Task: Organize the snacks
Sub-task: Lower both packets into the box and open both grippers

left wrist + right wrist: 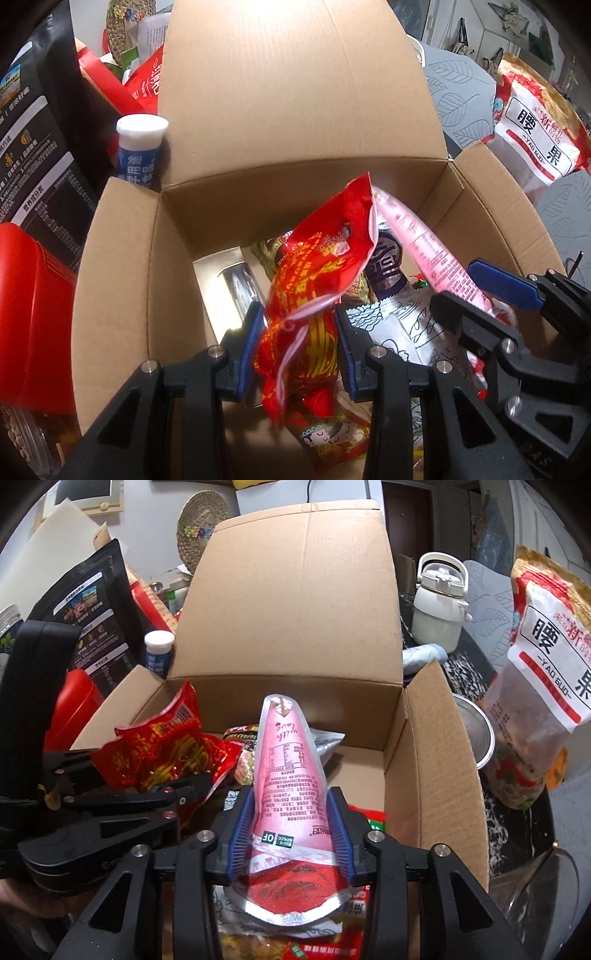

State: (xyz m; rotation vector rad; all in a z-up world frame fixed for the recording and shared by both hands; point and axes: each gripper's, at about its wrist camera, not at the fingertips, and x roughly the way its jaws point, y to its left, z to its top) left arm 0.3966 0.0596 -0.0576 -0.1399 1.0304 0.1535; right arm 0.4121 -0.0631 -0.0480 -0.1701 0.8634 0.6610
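Both grippers sit low over the cardboard box (288, 602). Left gripper (299, 332) clamps a red snack bag (317, 258); right gripper (291, 819) brackets a pink pouch (288, 775) reading "with love", grip unclear. Behind-right of the box: cashew bag (546, 657) marked "YAO GUO".

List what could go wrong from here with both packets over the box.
1. The red packet is pinched low in the left hand-held gripper; its floppy top may snag the pink pouch beside it.
2. The pink pouch sits between the right hand-held gripper's pads and may drop crookedly onto the snacks piled in the box.
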